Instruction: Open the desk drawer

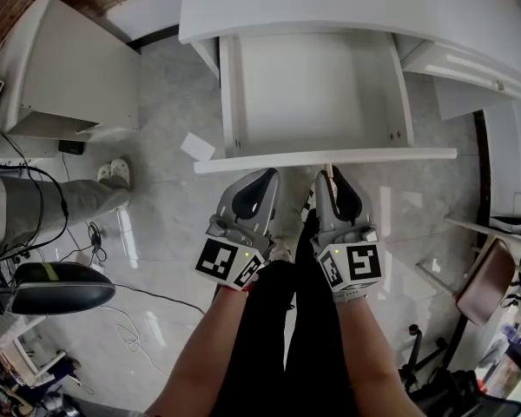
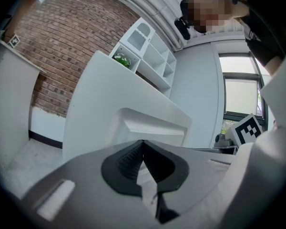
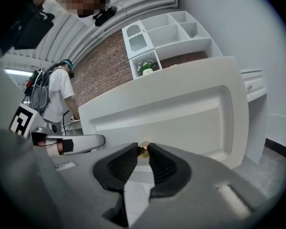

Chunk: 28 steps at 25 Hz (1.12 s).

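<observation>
The white desk drawer [image 1: 313,85] is pulled out from under the desk top [image 1: 330,7], and its inside is bare. Its front panel [image 1: 330,158] faces me. My right gripper [image 1: 333,177] is shut on the small brass knob [image 3: 143,150] at the middle of that panel [image 3: 181,113]. In the right gripper view the pads pinch the knob from both sides. My left gripper [image 1: 267,175] hangs just left of it, below the panel's edge, shut with nothing between its fingers [image 2: 133,159]. The left gripper view shows the panel [image 2: 100,109] close ahead.
A white cabinet [image 1: 69,68] stands at the left, with a person's leg [image 1: 61,202], slippers [image 1: 115,174] and cables [image 1: 130,333] on the floor near it. A paper sheet [image 1: 197,147] lies left of the drawer. A brown chair [image 1: 486,285] is at the right.
</observation>
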{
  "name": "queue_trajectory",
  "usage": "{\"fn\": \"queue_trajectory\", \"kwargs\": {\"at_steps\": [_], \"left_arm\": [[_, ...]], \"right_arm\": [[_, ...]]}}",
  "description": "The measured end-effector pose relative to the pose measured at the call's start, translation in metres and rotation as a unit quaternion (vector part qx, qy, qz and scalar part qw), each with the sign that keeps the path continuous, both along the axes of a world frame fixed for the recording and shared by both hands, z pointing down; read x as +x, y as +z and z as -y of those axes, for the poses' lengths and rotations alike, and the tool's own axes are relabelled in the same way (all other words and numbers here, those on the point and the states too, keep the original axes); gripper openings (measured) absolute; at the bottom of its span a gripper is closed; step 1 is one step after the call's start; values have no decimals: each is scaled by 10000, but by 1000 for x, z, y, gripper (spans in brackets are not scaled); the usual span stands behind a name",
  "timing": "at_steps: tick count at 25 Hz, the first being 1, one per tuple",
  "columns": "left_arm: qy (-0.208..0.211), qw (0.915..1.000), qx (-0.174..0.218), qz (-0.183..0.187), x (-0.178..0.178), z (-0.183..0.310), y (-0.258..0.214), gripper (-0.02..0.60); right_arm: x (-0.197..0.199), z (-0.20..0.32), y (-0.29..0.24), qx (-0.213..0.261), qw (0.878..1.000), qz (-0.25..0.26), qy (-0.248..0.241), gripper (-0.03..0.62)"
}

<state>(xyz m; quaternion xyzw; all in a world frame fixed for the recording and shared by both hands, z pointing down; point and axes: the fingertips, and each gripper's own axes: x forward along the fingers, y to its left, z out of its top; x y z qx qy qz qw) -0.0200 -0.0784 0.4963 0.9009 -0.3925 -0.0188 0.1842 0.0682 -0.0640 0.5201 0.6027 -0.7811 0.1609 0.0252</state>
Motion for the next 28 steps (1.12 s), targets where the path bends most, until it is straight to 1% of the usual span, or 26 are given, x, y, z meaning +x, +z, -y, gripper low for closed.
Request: {"fn": "queue_trajectory", "kwargs": {"at_steps": [13,17,20,23,28], "left_arm": [[-38,10000,1,50,1,-13,-3,3],[-60,10000,30,21,0,-13,-3,3],[-91,9999,-60,-41,0,-16,0,3],[-107,9999,-82,32,0,-22,1,3],[-257,9996,-100,19,-7,-28,0,3]], "right_arm": [[-3,-13,2,41,9998,-149,-157,73],[-2,-13,2,47,9998,-122,-178,74],[-2,-18,5,-22,9998,-80,-202,73],[-1,-24,5,-49,9997,-55,-211,74],[-7,-28,3,-30,9992,-142,-370,74]]}}
